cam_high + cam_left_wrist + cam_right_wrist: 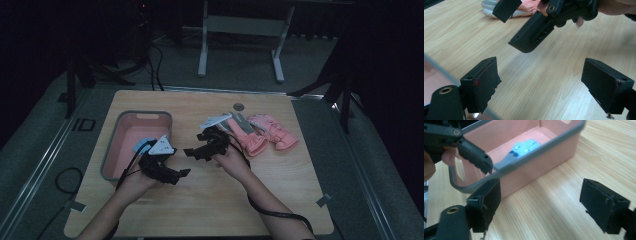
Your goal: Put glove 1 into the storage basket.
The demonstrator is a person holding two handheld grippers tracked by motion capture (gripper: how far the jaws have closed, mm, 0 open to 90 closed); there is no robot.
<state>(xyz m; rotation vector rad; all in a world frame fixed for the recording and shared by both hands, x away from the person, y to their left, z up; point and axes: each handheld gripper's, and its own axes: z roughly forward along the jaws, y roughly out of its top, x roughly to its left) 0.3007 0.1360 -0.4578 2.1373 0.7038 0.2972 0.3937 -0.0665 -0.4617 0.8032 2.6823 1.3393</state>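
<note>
**Two empty grippers face each other over a wooden table**

Here, a light wooden table [210,200] fills the middle of the high view, standing on grey carpet in a dark room. A white-legged frame [240,45] stands on the floor at upper centre, and black cables [155,65] trail down at upper left.

Left of centre, a pink bin with a grey rim [111,145] sits on the table. A blue glove [525,147] lies inside it, seen in the upper middle of the right gripper view. Right of centre in the high view, a pair of pink gloves [270,132] lies on the wood, with a grey glove [239,121] just beside them.

The left gripper [170,172] hangs by the bin's near right corner; its jaws stand wide apart with bare wood between them. The right gripper [200,150] hovers at centre frame, just left of the pink gloves, jaws likewise spread wide and holding nothing. The two grippers point toward each other, near but apart.
</note>
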